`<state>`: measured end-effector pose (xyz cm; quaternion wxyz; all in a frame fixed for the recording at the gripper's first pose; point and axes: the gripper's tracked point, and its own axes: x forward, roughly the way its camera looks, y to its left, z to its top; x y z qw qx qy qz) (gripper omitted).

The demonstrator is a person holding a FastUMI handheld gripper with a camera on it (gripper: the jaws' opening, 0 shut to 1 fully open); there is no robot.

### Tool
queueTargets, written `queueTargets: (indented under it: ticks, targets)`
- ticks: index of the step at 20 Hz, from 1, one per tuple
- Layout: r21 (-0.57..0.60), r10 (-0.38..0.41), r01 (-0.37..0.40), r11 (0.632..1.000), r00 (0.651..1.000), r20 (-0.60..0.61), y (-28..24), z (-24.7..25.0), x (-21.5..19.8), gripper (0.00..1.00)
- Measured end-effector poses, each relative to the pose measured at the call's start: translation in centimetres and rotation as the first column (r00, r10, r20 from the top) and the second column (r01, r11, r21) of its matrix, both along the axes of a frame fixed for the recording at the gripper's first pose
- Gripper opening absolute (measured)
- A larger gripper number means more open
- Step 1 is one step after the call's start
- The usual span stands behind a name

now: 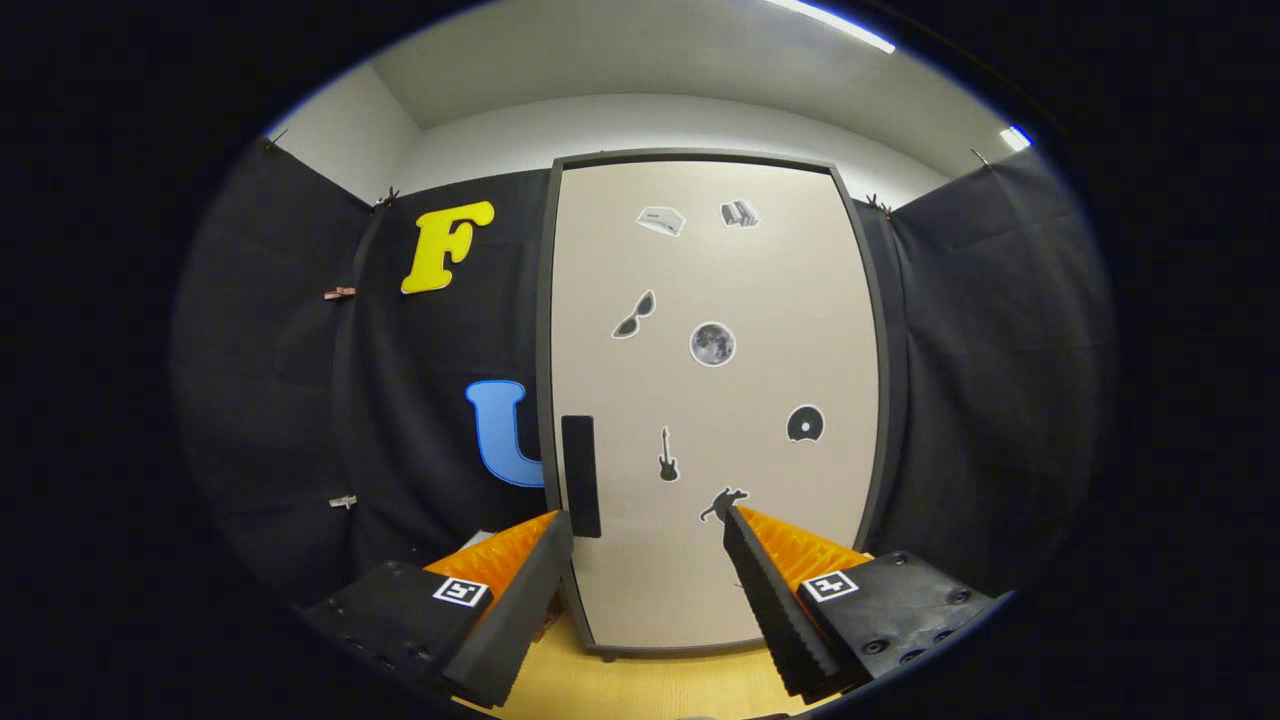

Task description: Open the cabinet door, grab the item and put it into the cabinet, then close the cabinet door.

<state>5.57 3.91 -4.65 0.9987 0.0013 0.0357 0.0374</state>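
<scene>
Hand-held gripper (648, 530) spread wide, holding nothing. Tall beige cabinet door (712, 400), dark-framed, closed, standing on the pale wooden worktop (640, 685) just ahead. Its black rectangular handle (580, 476) sits beside the left finger's tip.

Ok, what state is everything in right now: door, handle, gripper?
Cabinet door: shut, flush in its frame.
Door handle: untouched, just beyond the left finger.
Gripper: open, nothing between its fingers, facing the door.
</scene>
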Motion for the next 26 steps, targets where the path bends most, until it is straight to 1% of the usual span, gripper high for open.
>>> queueTargets:
  ticks: [2,6,9,12,17,21,26]
  targets:
    - [0.003,0.007,-0.007,1.0,1.0,-0.005,0.7,-0.4,0.8,0.97]
    - [0.0,0.045,-0.045,0.999,0.999,0.0,2.8,-0.9,2.5,0.97]
    - [0.012,0.051,-0.051,0.999,0.999,-0.007,4.0,-1.4,4.1,0.97]
    - [0.02,0.04,-0.04,0.999,0.999,-0.006,4.9,-2.1,6.0,0.97]
    - [0.001,0.008,-0.008,1.0,1.0,0.012,5.7,-2.9,9.0,0.97]
    - [-0.007,-0.023,0.023,1.0,1.0,-0.021,5.8,-5.1,11.4,0.97]
    - [-0.011,-0.06,0.06,0.998,0.998,-0.026,5.6,-6.1,13.5,0.97]
